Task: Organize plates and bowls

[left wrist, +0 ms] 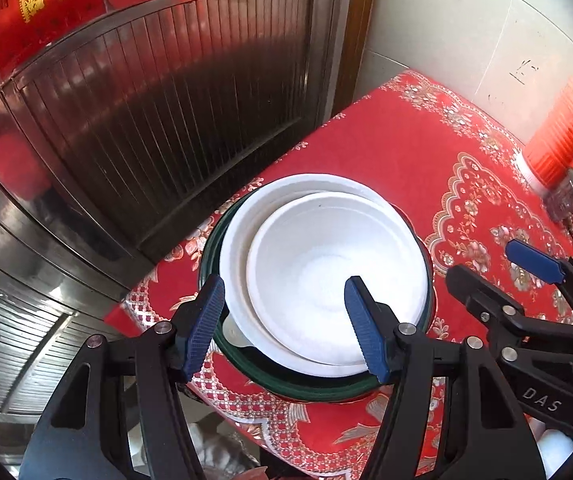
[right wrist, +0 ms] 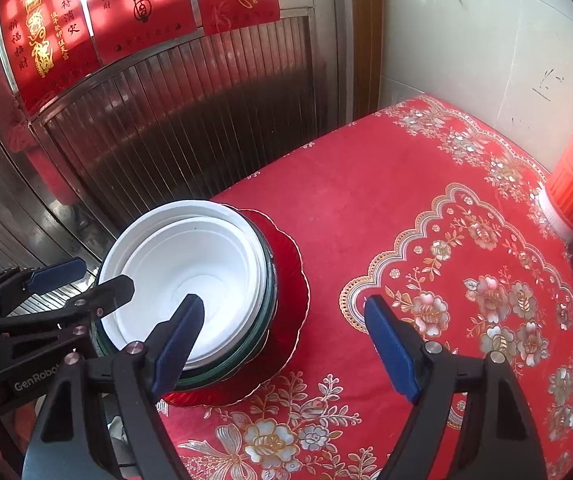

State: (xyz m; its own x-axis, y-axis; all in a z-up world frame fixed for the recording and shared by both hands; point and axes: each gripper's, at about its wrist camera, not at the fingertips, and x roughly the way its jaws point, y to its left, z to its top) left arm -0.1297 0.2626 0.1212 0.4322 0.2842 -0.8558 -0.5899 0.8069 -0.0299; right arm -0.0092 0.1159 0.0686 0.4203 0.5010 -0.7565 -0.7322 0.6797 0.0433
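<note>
From the left wrist camera, the stack of dishes sits at the near-left corner of the red floral tablecloth (left wrist: 386, 152): two white bowls (left wrist: 326, 272) nested slightly off-centre inside a dark green bowl (left wrist: 314, 390). The left gripper (left wrist: 286, 328) hangs over the stack's near side, its jaws about half open; one blue pad stands outside the stack's left rim and the other over the top white bowl's inside. No pad visibly presses on a rim, so nothing looks gripped. Right of the stack, the right gripper (left wrist: 498, 264) stands apart from it with its jaws parted. An orange thermos (left wrist: 562, 128) stands far right of the stack, by the wall.

From the right wrist camera, the stack proves to rest on a red scalloped plate (right wrist: 290, 276), the lowest piece. The right gripper (right wrist: 282, 320) has its jaws wide apart and holds nothing; it looks past the stack's right edge onto bare cloth. The left gripper (right wrist: 94, 276) shows at the stack's left side.

The stacking step looks nearly finished. The top bowl seems to sit a little askew, so the next move probably calls for nudging it level or drawing both grippers clear without tipping the stack toward the table's nearby edge.
</note>
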